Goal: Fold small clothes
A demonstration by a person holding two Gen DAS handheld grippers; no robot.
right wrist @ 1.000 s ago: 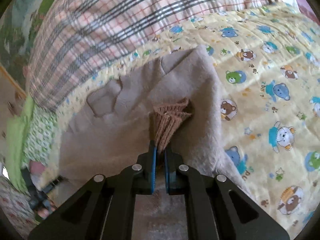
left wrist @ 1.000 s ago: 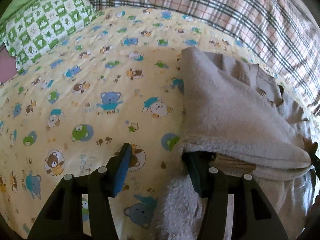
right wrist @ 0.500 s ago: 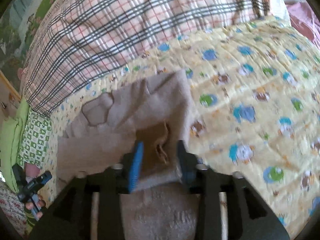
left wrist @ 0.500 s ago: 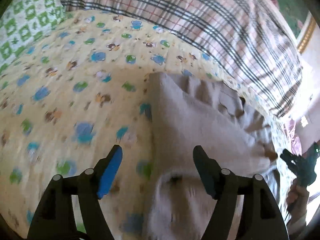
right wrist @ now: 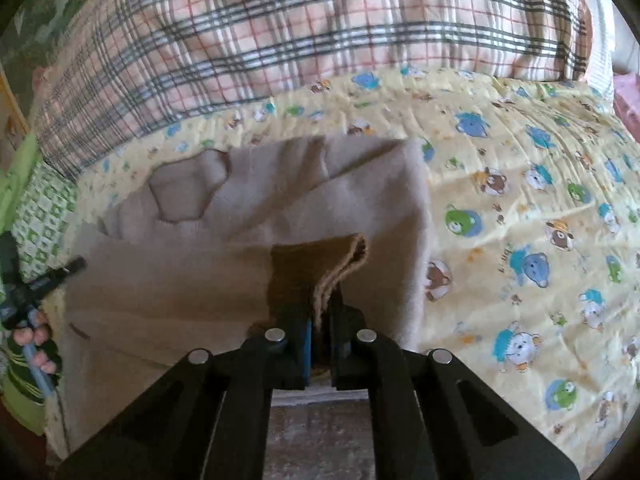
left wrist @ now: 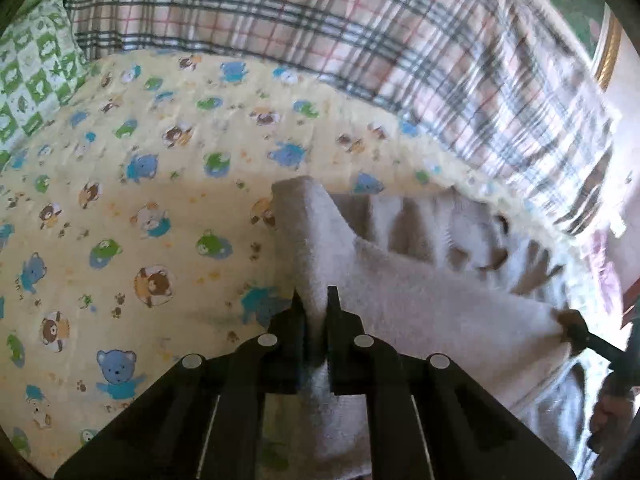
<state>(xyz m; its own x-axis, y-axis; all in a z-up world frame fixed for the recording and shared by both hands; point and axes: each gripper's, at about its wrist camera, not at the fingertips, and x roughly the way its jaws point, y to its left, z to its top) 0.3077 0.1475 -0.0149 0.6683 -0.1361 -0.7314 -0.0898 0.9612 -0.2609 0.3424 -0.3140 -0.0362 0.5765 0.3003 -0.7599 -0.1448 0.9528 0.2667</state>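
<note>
Left hand-held gripper (left wrist: 311, 300) and right hand-held gripper (right wrist: 325, 300) — both clamped tight.

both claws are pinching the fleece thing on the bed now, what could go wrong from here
1. The right claw holds only the brown ribbed cuff, a narrow bite; it may slip out when the fold is carried over.
2. The left claw grips a thin pinch of the beige fleece garment near its folded edge, so it might lift only one layer and undo the fold.
3. The garment's far part lies bunched near the plaid pillow, so creases could get folded in.
</note>
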